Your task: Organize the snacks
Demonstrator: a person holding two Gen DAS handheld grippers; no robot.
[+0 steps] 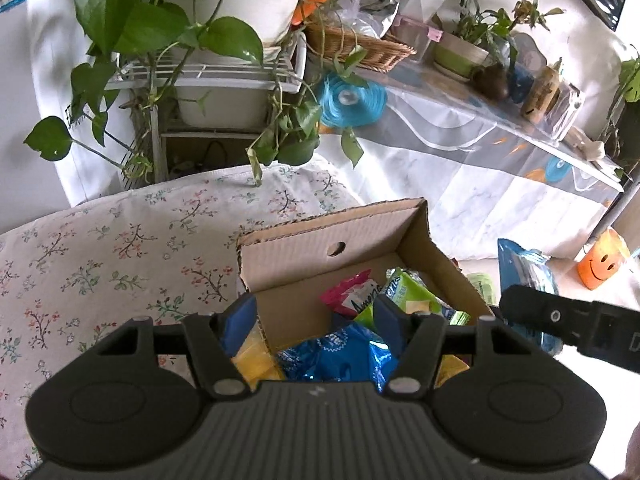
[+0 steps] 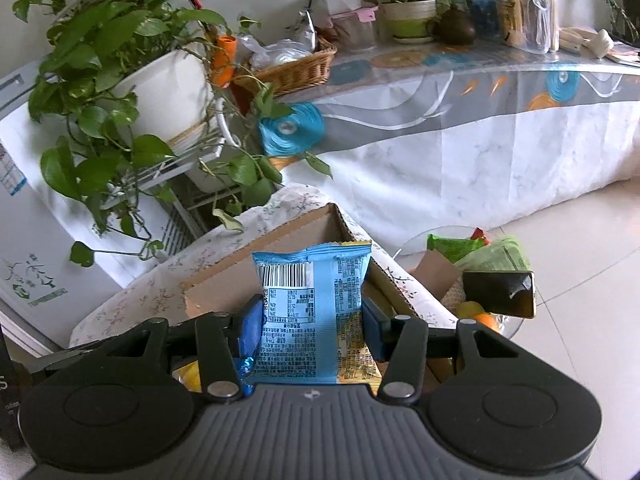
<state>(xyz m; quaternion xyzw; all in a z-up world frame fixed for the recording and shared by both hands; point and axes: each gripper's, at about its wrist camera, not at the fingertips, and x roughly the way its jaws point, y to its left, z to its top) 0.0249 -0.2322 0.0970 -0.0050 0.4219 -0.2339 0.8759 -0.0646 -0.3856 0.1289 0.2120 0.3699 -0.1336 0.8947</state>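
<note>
Several snack packets already lie in the cardboard box (image 1: 360, 248). The right gripper (image 2: 310, 320) is clamped on a blue snack packet (image 2: 312, 304) just above the box, not yet dropped. The left gripper (image 1: 316, 320) hangs over the box, jaws apart, holding nothing.

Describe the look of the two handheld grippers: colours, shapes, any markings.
Both look alike. The left gripper and the right gripper each have a dark grey ribbed body with a small white mark at its centre, two rounded black lobes with circular insets, black linkage arms on silver pivot pins, and blue finger pads. No cables show.
</note>
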